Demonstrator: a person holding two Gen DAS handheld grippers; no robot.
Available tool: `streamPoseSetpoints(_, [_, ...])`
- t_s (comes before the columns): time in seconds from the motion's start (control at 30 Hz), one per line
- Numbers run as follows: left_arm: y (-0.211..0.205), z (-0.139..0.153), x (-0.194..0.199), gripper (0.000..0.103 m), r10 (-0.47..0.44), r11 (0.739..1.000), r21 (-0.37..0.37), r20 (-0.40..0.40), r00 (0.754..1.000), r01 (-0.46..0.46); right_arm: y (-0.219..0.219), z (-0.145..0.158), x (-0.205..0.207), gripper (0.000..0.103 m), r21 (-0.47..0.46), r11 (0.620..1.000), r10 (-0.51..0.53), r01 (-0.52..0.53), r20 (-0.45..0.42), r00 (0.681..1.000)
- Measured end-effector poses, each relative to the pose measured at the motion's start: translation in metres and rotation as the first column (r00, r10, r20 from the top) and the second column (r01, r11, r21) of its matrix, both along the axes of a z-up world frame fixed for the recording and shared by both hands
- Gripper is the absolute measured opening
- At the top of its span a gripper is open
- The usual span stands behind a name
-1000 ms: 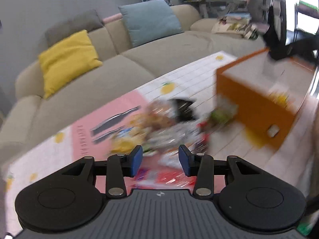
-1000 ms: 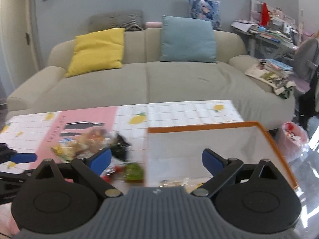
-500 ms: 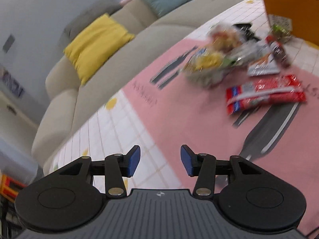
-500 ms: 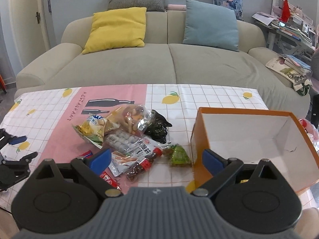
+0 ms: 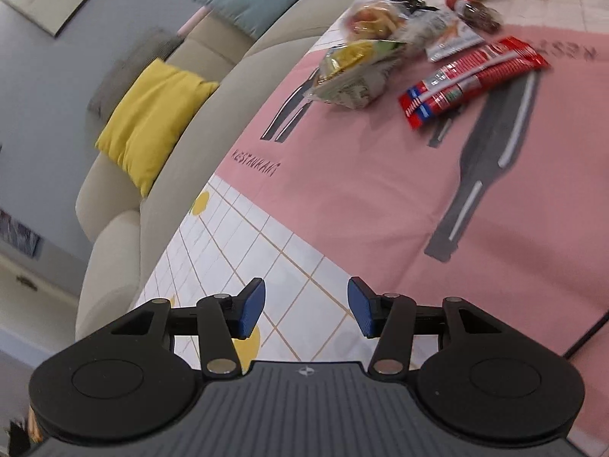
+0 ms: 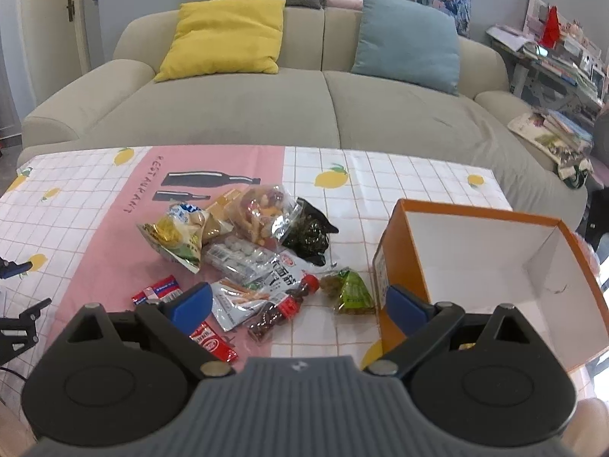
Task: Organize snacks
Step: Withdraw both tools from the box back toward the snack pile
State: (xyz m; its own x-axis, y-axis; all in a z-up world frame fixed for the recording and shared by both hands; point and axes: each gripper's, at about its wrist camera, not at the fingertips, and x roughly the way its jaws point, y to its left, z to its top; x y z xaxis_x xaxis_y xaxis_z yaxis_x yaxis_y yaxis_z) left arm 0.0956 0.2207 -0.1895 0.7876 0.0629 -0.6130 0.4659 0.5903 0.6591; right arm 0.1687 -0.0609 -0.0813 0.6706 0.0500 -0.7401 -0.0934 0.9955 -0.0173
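A pile of snack packets lies on the pink and white tablecloth [image 6: 95, 251]. It includes a yellow-green chip bag [image 6: 179, 234] [image 5: 354, 72], a clear bag of mixed crackers [image 6: 262, 209], a black packet [image 6: 310, 232], a green packet [image 6: 352, 293] and a long red packet [image 5: 472, 80] [image 6: 213, 339]. An open orange box [image 6: 396, 243] with a white inside stands right of the pile. My left gripper [image 5: 306, 308] hovers low over bare cloth left of the pile, its jaws opening with nothing between them. My right gripper [image 6: 297, 306] stands wide open above the pile's near edge, holding nothing.
A beige sofa [image 6: 304, 106] with a yellow cushion [image 6: 224, 34] and a blue cushion [image 6: 407, 38] runs along the table's far side. A cluttered shelf [image 6: 559, 57] and stacked magazines [image 6: 552, 133] sit at the right. The table's left part shows only lemon-print cloth.
My left gripper has swung left away from the pile, sunk toward the cloth and rolled, and its jaws stand wider. The right view has drawn back, bringing the whole pile and box into sight.
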Motion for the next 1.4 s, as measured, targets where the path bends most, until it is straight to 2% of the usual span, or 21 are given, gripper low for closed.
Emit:
streamPoseSetpoints(0.13, [0.003, -0.003, -0.003, 0.060, -0.035, 0.999, 0.018, 0.014, 0.999, 0.035, 0.001, 0.000, 0.000, 0.095, -0.009, 1.000, -0.006, 0.006, 0.005, 1.000])
streamPoseSetpoints(0.4, [0.006, 0.003, -0.015, 0.061, -0.144, 0.974, 0.184, 0.056, 0.988, 0.131, 0.007, -0.001, -0.003, 0.095, -0.006, 1.000, 0.028, -0.028, 0.013, 1.000])
streamPoseSetpoints(0.53, [0.008, 0.008, -0.022, 0.062, -0.162, 0.974, 0.170, 0.050, 0.985, 0.152, 0.010, 0.000, -0.007, 0.095, -0.008, 0.999, 0.049, -0.049, 0.031, 0.998])
streamPoseSetpoints(0.77, [0.012, -0.020, -0.033, 0.064, -0.259, 0.941, 0.224, -0.011, 0.966, 0.255, 0.006, -0.005, -0.005, 0.095, 0.000, 1.000, 0.022, -0.022, -0.007, 1.000])
streamPoseSetpoints(0.93, [0.020, -0.023, -0.026, 0.064, -0.222, 0.951, 0.219, -0.010, 0.975, 0.219, 0.000, -0.007, -0.002, 0.095, 0.019, 1.000, -0.011, 0.012, -0.027, 1.000])
streamPoseSetpoints(1.07, [0.017, -0.014, -0.027, 0.064, -0.233, 0.946, 0.239, 0.042, 0.972, 0.216, 0.003, -0.009, -0.003, 0.095, 0.018, 1.000, 0.005, -0.005, -0.028, 1.000])
streamPoseSetpoints(1.27, [-0.004, 0.017, -0.018, 0.068, -0.231, 0.969, 0.112, 0.076, 0.970, 0.222, 0.008, -0.015, -0.002, 0.095, 0.001, 0.999, 0.050, -0.050, -0.023, 0.998])
streamPoseSetpoints(1.4, [-0.020, 0.036, -0.005, 0.078, -0.207, 0.978, 0.012, 0.064, 0.976, 0.207, 0.008, -0.026, 0.000, 0.095, 0.004, 0.997, 0.074, -0.074, -0.041, 0.996])
